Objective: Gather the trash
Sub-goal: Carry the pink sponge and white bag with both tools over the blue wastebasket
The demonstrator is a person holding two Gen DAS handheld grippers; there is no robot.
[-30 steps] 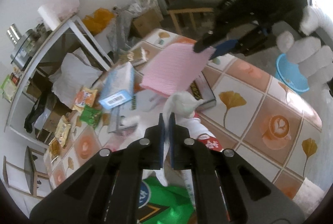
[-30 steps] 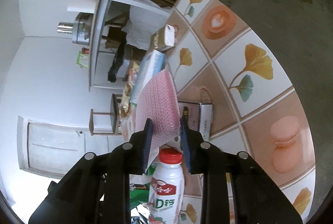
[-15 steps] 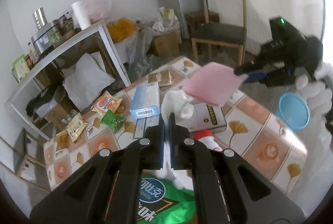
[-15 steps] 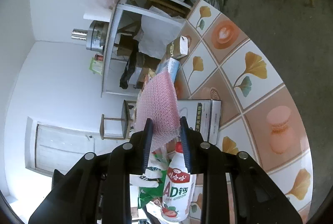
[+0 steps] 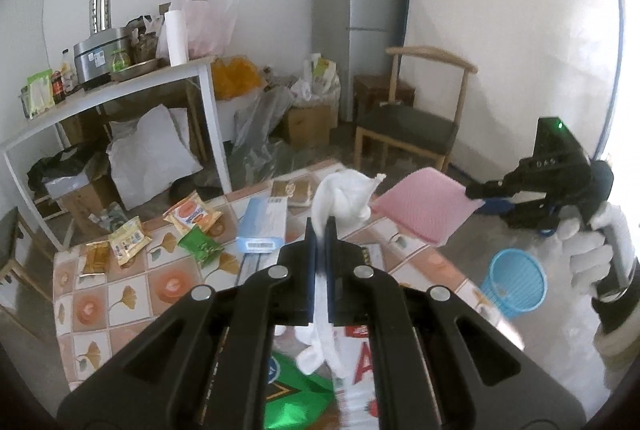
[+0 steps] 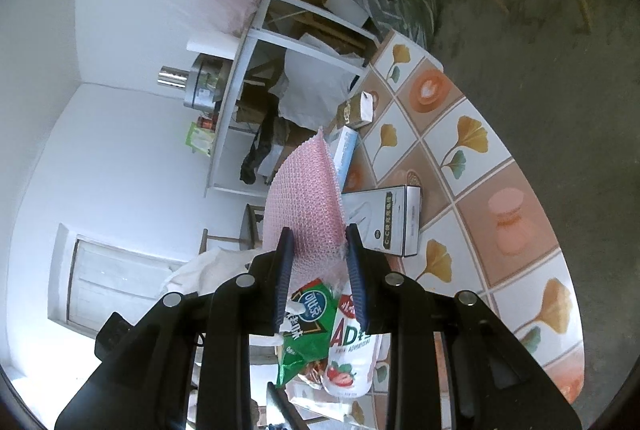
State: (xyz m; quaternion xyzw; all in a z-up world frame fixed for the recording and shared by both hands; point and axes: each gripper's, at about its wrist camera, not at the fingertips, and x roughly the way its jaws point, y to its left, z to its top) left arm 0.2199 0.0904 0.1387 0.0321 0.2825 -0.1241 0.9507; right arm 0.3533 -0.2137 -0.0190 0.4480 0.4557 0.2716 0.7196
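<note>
we hold two bits of trash above the table point(image 5: 132, 294). our left gripper point(image 5: 320, 230) is pinched shut on a crumpled tissue point(image 5: 344, 196), which sticks up past the fingertips and trails down between the fingers. our right gripper point(image 6: 320, 254) clamps narrow on one edge of a pink foam sheet point(image 6: 308, 198); in the left view the sheet point(image 5: 424, 208) juts out past the table's right edge, with the blue bin point(image 5: 514, 282) on the floor below it.

risks, as we judge them: the sheet is held only by its edge, so a quick swing could let it slip or flap free and land on the floor beside the bin. the tissue is light and could drift wide of the rim if released high. its dangling tail could brush the bottle point(image 6: 352, 354) near the table's near edge. the bin looks light enough to tip if a gripper knocks it.
</note>
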